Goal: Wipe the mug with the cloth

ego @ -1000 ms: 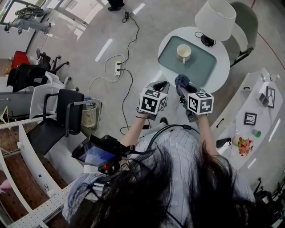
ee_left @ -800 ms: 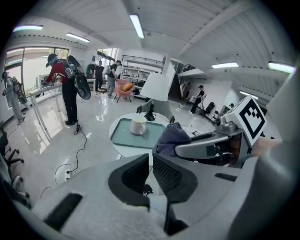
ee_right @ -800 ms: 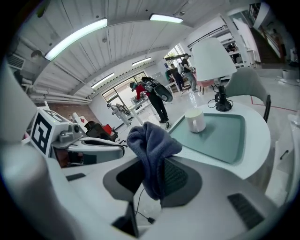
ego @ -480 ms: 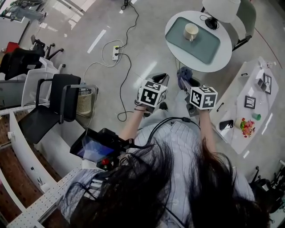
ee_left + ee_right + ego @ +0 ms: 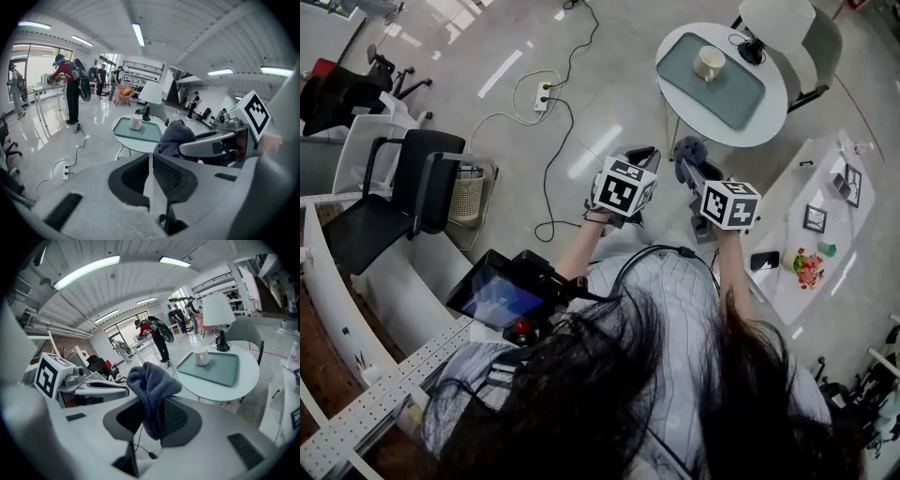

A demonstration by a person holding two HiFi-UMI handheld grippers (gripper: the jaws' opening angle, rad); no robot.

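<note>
A cream mug (image 5: 710,62) stands on a grey-green tray (image 5: 733,94) on a round white table (image 5: 769,117), well ahead of both grippers. My right gripper (image 5: 687,166) is shut on a dark blue cloth (image 5: 688,150), which hangs bunched between its jaws (image 5: 152,390). My left gripper (image 5: 639,157) is held beside it, jaws shut with nothing in them (image 5: 151,161). In both gripper views the mug (image 5: 135,123) (image 5: 201,356) sits far beyond the jaws, with open floor between.
A white-shaded lamp (image 5: 775,19) stands on the table, with a grey chair (image 5: 827,42) behind. Cables and a power strip (image 5: 544,96) lie on the floor at left. A black chair (image 5: 398,192), a wire basket (image 5: 469,195) and a white side table (image 5: 816,225) stand around. People (image 5: 70,91) stand far off.
The table with the mug has drawn farther from both grippers in the head view. The right gripper still holds the cloth, and the left stays shut and empty.
</note>
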